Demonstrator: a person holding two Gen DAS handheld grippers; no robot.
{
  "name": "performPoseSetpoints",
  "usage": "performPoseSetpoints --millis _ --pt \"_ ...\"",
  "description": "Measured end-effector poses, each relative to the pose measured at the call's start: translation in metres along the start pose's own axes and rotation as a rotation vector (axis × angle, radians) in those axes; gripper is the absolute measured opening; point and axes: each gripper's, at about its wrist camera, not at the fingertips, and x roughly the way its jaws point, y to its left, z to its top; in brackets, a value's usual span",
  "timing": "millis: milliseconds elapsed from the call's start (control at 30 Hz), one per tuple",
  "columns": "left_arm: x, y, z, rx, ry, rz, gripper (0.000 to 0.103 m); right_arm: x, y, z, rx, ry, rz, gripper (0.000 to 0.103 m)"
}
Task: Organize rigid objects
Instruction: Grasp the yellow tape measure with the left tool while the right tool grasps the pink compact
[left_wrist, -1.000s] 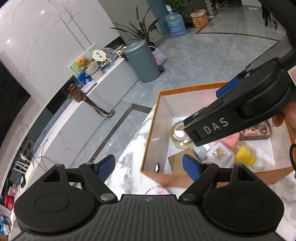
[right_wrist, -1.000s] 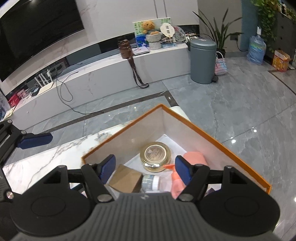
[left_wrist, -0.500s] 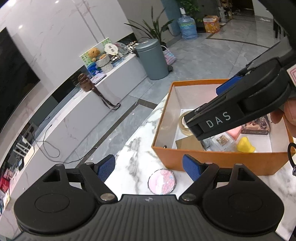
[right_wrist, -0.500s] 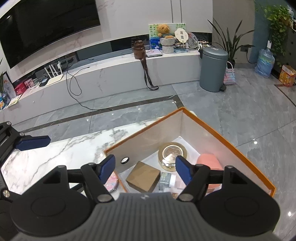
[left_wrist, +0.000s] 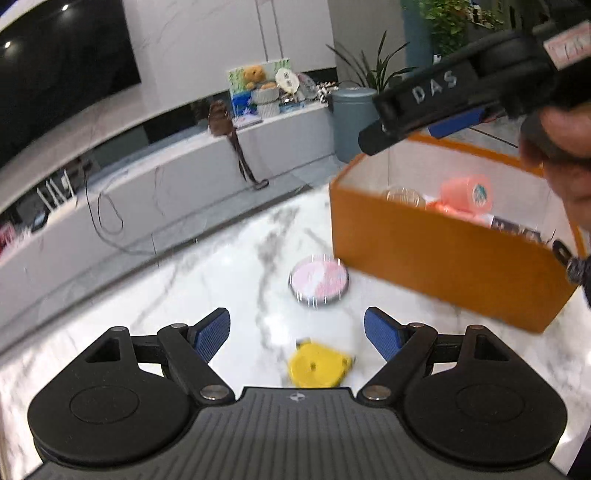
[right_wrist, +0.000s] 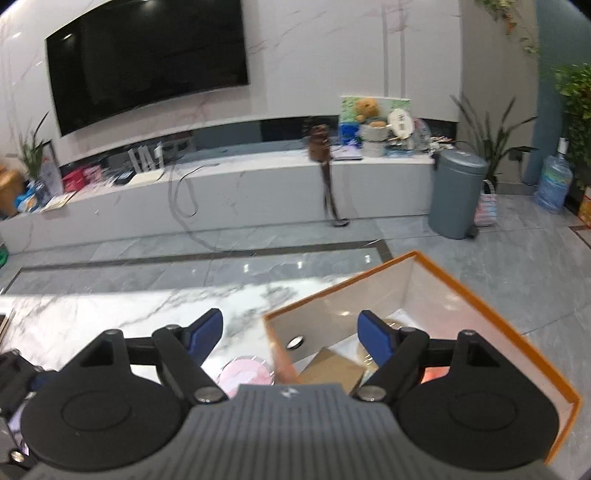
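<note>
An orange box (left_wrist: 443, 254) stands on the marble table (left_wrist: 207, 273), holding a gold-lidded jar (left_wrist: 404, 195), a pink cup (left_wrist: 467, 192) and other items. A round pink compact (left_wrist: 318, 282) lies on the table just left of the box. A yellow object (left_wrist: 317, 367) sits close under my left gripper (left_wrist: 297, 334), which is open and empty. My right gripper (right_wrist: 291, 330) hovers over the box's (right_wrist: 480, 306) near-left corner, jaws opening with nothing between them. The compact (right_wrist: 247, 373) shows below it. The right gripper's arm (left_wrist: 436, 99) crosses the top right of the left wrist view.
A person's hand (left_wrist: 565, 158) holds the right gripper above the box. Beyond the table's far edge lie a grey tiled floor (right_wrist: 517, 258), a low white cabinet (right_wrist: 236, 192) with clutter, a grey bin (right_wrist: 456, 194) and a wall television (right_wrist: 147, 62).
My left gripper pulled back from the box and sank toward the table; the pink compact and yellow object came into view. The right gripper drew back toward the box's left corner and its jaws widened.
</note>
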Motion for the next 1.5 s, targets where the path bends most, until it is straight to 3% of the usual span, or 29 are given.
performPoseSetpoints --millis 133,500,700,1000,1267,1500 --pt "0.009 0.004 -0.027 -0.091 0.012 -0.02 0.097 0.013 0.012 -0.015 -0.048 0.046 0.009 0.079" --pt "0.044 0.0 -0.055 -0.231 0.036 -0.007 0.097 0.045 0.04 -0.04 -0.136 0.108 0.028 0.079" --pt "0.05 -0.002 -0.059 -0.251 0.005 0.02 0.097 0.058 0.041 -0.048 -0.15 0.132 0.037 0.079" --pt "0.06 -0.007 -0.059 -0.248 0.004 -0.002 0.097 0.069 0.045 -0.065 -0.191 0.147 0.032 0.079" --pt "0.06 -0.006 -0.061 -0.254 0.021 -0.044 0.078 0.077 0.063 -0.072 -0.219 0.15 0.053 0.079" --pt "0.053 0.006 -0.067 -0.264 0.046 -0.046 0.077 0.087 0.076 -0.082 -0.231 0.154 0.031 0.079"
